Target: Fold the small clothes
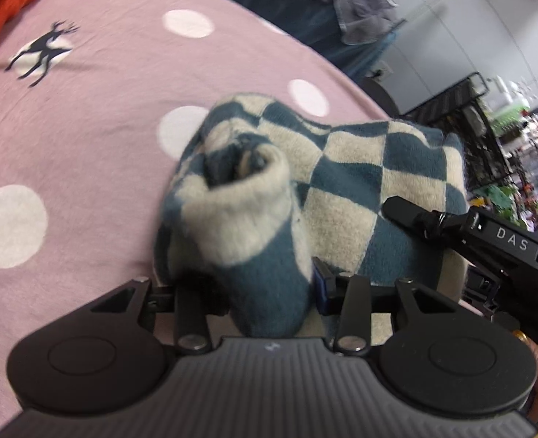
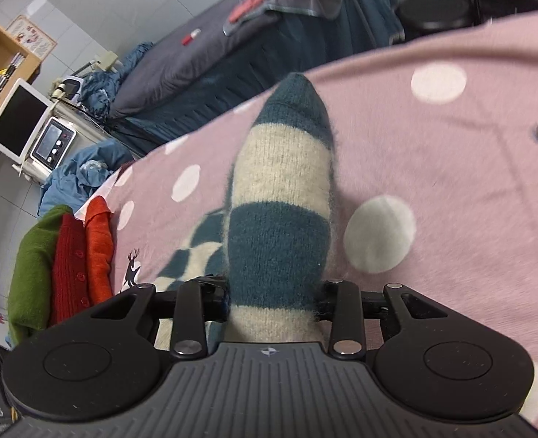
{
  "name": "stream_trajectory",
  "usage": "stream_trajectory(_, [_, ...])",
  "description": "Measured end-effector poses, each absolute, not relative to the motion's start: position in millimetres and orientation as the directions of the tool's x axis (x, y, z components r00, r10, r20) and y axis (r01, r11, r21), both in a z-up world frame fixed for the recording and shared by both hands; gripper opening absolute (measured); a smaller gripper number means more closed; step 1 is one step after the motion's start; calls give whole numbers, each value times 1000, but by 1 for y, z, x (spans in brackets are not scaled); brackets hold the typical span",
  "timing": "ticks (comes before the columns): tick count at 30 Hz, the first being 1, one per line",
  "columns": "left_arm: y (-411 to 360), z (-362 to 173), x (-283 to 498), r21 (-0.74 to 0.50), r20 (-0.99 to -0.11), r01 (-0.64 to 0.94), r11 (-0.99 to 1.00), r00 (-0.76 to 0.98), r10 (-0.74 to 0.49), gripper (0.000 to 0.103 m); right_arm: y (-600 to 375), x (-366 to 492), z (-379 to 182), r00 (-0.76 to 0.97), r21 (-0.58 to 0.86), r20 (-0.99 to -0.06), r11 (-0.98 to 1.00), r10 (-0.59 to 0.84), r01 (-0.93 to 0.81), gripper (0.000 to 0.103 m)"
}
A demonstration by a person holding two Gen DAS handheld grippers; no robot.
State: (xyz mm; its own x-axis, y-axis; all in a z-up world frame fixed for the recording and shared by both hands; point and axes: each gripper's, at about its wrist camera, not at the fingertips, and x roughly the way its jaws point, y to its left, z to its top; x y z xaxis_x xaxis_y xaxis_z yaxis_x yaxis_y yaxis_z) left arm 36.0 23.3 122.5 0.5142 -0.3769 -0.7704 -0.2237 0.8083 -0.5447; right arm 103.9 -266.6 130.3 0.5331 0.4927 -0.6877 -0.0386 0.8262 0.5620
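Gripping checked sock [image 1: 345, 168], left claw [image 1: 269, 292], right claw [image 2: 274, 292]

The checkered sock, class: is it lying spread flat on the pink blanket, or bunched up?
Bunched up. The checkered sock is gathered and humped above the pink blanket, its cuff gaping open, one end between the left gripper's fingers.

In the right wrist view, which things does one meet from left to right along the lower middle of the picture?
green knit → dark red knit → orange knit → checked sock → striped sock → pink dotted blanket.
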Motion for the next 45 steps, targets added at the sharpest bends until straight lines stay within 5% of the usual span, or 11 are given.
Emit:
stream_trajectory(9, [-80,180,46,-574,-703,31,818,494,-512,40,-328,65,191,692,476,-612,877,383,-64,58])
stream_trajectory(21, [-330,285,47,-596,-538,481,643,356,-764,42,-548,-13,274,917,498,-386,860,104,113,58])
stream_trajectory(31, [-427,244,2,-549,-652,489,678,258,-713,43,-653,-44,207,896,674,-438,688,80,268,59])
stream_trajectory(37, [-410,224,3,-544,-675,492,680,224,-703,51,-667,-63,153,886,752,-462,544,34,371,66])
stream_trajectory(40, [-412,223,22,-541,-693,478,692,213,-689,66,-659,-53,156,874,712,-486,583,7,391,72])
stream_trajectory(42, [-401,227,24,-517,-712,447,729,247,-657,87,-659,-52,160,868,698,-497,585,-18,412,75])
stream_trajectory(45, [-374,239,26,-475,-709,426,770,334,-622,87,-654,-62,171,846,627,-526,634,-83,452,83])
